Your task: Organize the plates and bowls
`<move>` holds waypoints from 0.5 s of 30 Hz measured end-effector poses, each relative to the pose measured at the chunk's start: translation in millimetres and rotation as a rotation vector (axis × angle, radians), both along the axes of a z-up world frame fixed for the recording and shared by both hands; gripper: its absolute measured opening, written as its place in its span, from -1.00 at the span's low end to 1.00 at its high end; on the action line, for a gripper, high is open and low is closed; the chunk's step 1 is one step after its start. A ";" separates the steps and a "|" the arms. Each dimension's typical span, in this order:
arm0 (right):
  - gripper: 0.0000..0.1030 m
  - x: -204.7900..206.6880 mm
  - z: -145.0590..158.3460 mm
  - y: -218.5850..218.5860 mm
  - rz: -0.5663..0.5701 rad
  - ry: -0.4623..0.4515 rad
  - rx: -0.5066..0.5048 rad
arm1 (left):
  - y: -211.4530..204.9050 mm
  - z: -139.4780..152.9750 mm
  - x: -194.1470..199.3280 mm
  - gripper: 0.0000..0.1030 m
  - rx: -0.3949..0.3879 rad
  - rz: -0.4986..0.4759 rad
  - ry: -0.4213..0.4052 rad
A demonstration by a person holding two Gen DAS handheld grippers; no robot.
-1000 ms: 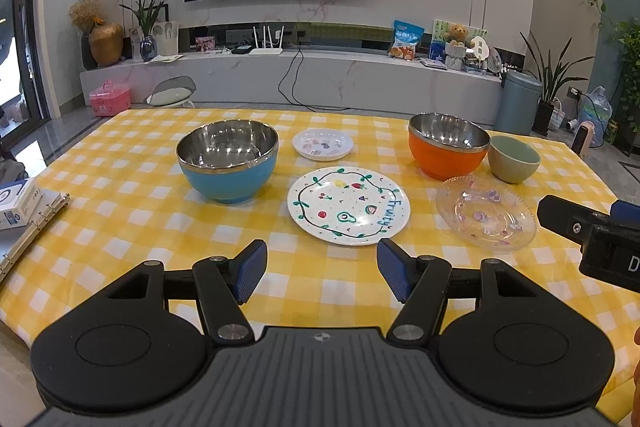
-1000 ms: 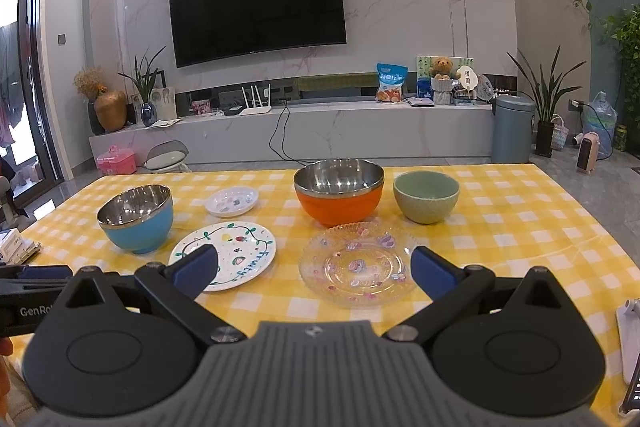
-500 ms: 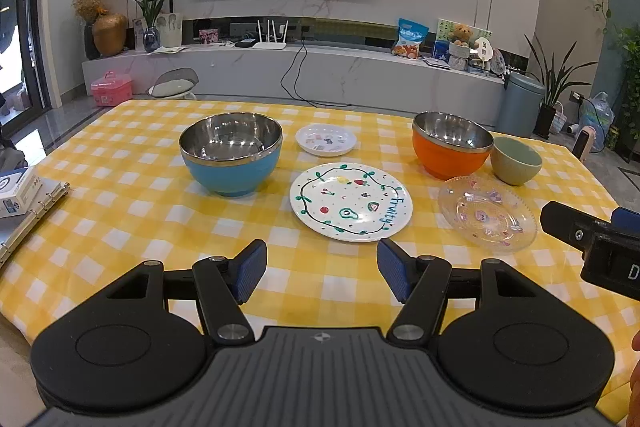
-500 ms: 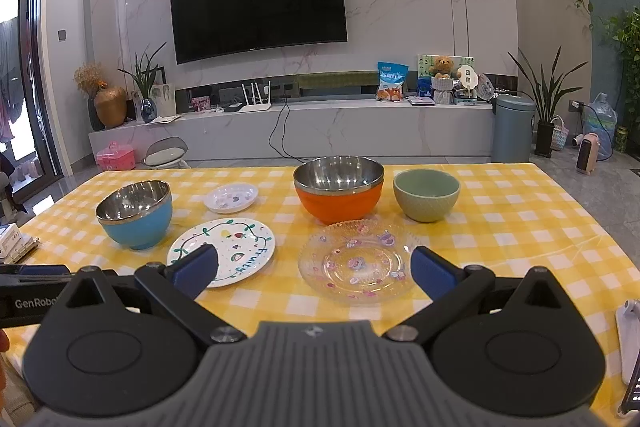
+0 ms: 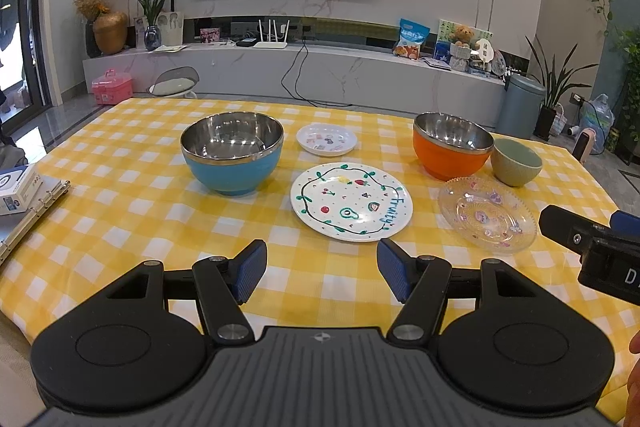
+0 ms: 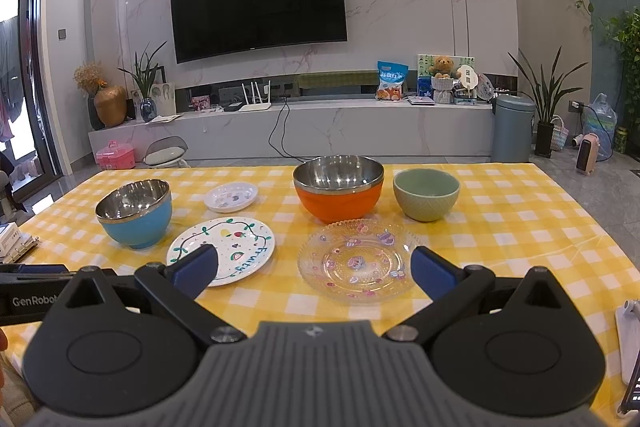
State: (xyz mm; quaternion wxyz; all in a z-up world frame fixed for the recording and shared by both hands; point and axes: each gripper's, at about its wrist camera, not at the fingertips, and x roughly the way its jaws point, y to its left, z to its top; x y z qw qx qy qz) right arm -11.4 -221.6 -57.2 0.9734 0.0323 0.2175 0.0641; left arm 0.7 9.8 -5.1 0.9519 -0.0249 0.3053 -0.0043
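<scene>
Right now both tools are hovering with jaws spread wide and pinching nothing: the left gripper (image 5: 322,273) is facing the fruit-painted plate (image 5: 351,201) beside the blue bowl (image 5: 232,151), and the right gripper (image 6: 314,269) is facing the glass plate (image 6: 360,259) before the orange bowl (image 6: 338,187).

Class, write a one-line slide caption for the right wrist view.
Open right claw hovers before a clear glass plate, with orange bowl and green bowl behind it.
</scene>
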 end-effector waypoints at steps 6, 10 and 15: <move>0.95 -0.2 0.4 0.0 0.000 0.001 -0.003 | 0.6 -0.3 0.1 0.45 -0.001 0.001 0.000; 0.95 -0.3 0.3 0.1 0.000 0.001 -0.003 | 0.6 -0.2 0.1 0.45 -0.001 0.001 0.000; 0.95 -0.4 -0.1 0.4 -0.001 0.002 -0.003 | 0.8 -0.3 0.0 0.45 -0.002 0.000 0.000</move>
